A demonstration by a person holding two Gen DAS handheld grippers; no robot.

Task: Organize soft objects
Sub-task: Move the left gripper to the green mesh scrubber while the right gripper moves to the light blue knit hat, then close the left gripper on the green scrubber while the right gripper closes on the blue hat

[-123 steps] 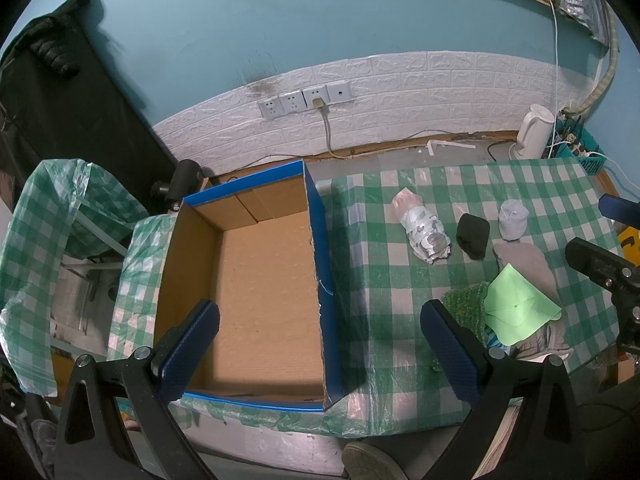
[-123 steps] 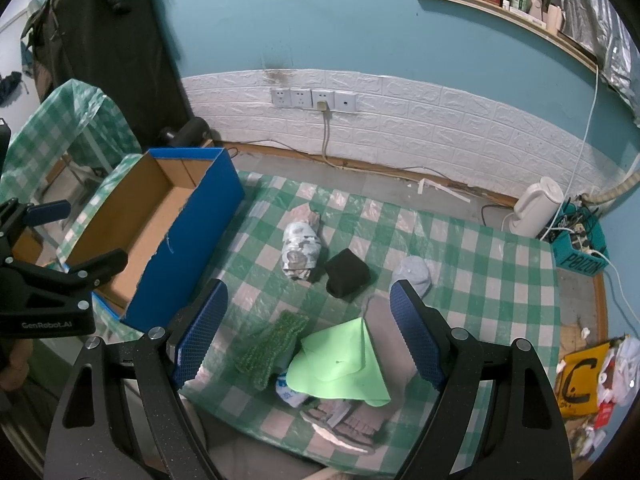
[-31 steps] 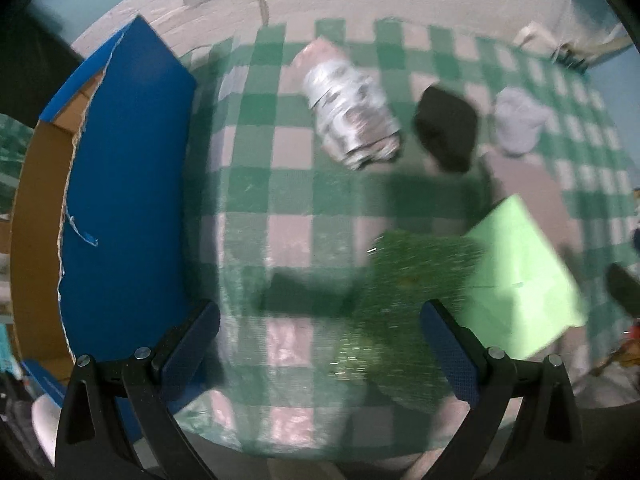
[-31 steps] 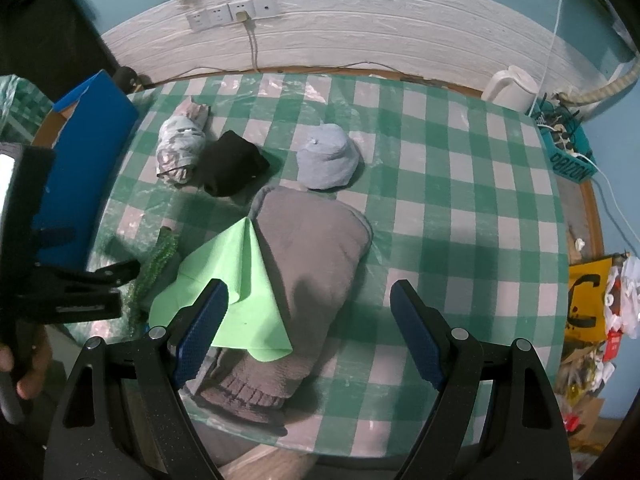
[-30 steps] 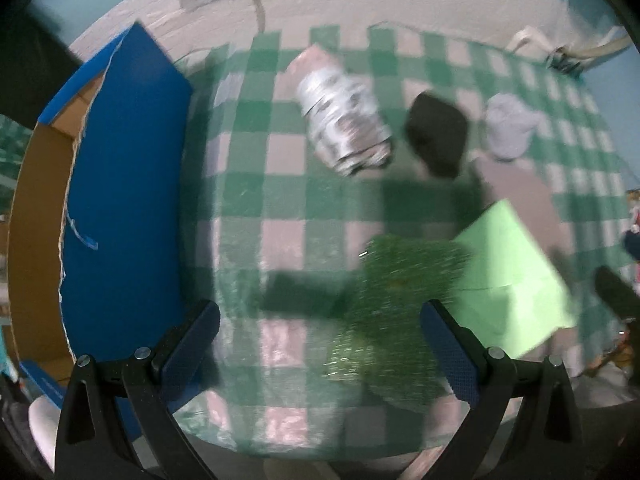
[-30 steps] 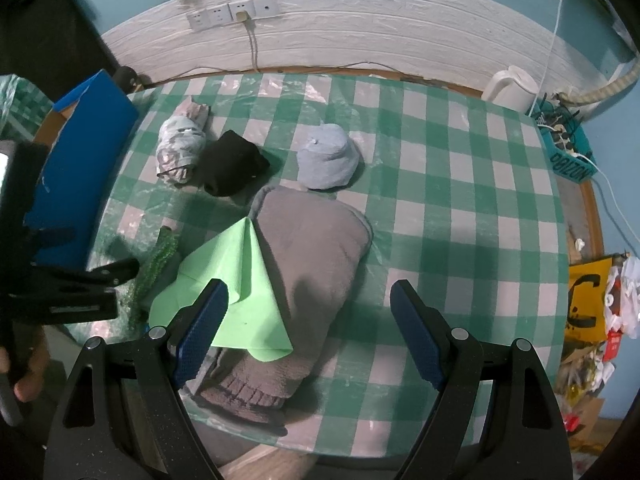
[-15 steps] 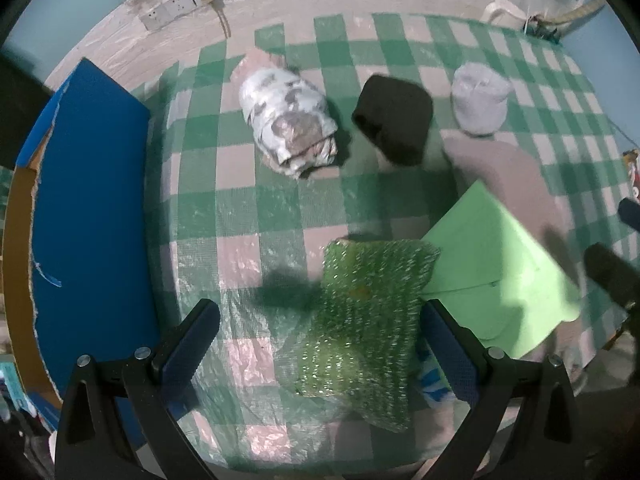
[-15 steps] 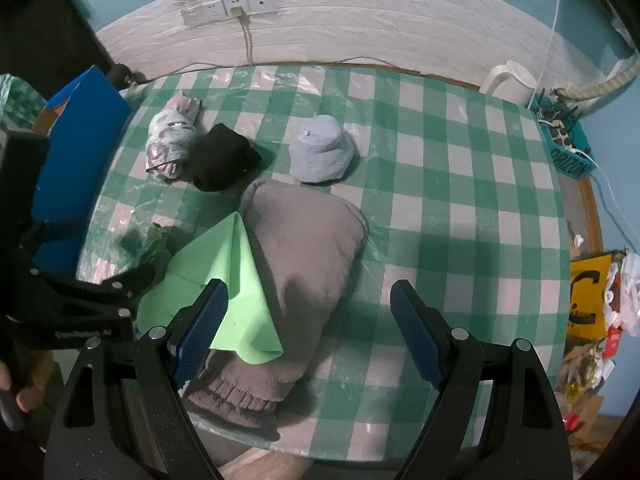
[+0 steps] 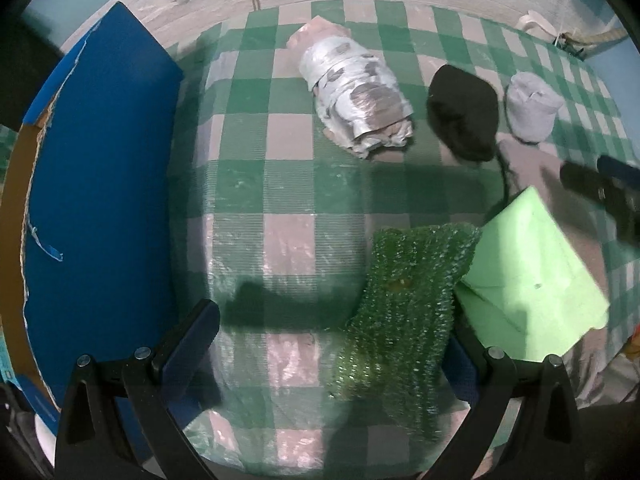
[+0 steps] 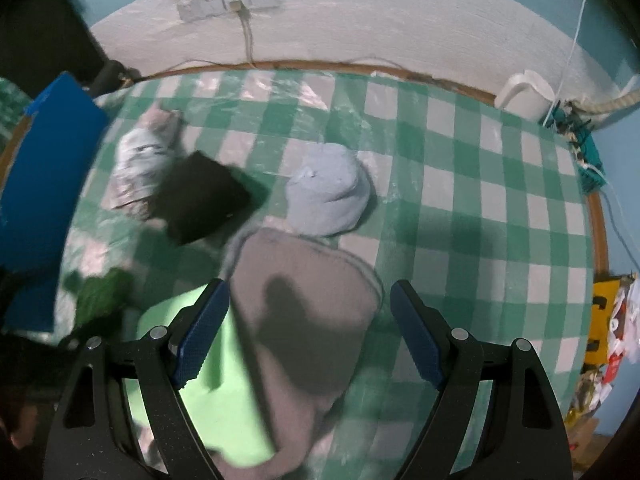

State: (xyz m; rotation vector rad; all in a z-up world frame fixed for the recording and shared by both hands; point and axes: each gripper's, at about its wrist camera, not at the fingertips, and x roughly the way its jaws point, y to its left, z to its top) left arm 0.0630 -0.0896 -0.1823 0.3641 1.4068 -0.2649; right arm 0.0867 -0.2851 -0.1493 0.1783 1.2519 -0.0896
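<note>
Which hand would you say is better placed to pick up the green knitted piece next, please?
Left, probably: its open tongs already frame the green knitted piece, while the right tongs hover open above the grey garment.

Your left gripper hangs wide open above the desk, its right finger touching the green knitted cloth, which lies just beside the light green sheet.

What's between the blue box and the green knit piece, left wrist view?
Only bare checked tablecloth between blue box and green knit piece, crossed by a gripper shadow.
</note>
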